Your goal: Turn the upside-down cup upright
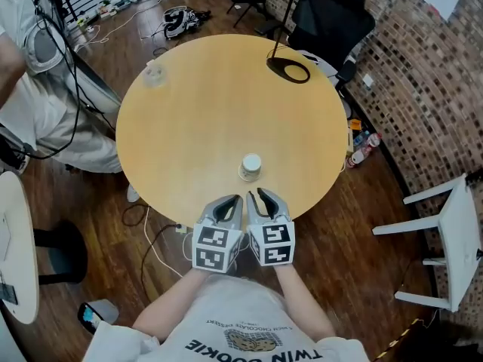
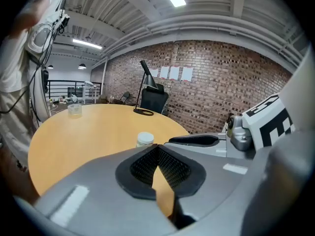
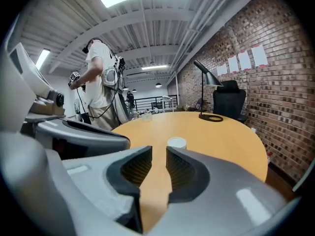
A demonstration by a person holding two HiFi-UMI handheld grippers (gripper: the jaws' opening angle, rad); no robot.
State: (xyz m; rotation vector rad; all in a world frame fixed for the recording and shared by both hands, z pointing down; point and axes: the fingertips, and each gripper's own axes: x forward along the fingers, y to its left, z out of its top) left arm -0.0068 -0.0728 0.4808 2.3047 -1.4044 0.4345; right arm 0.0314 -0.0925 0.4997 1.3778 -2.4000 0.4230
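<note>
Round wooden worktop (image 1: 189,111), upside-down cup (image 1: 250,167) near its front edge just ahead of both tools; approach step, I judge, with left gripper (image 1: 235,200) closed and empty, right gripper (image 1: 256,194) slightly parted, empty, needing wider jaws to straddle it.

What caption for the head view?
Left gripper and right gripper side by side, facing a white cup on the round table.

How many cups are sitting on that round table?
2: a white cup near the front edge of the table, and a clear cup by its far left edge. None seem hidden.
</note>
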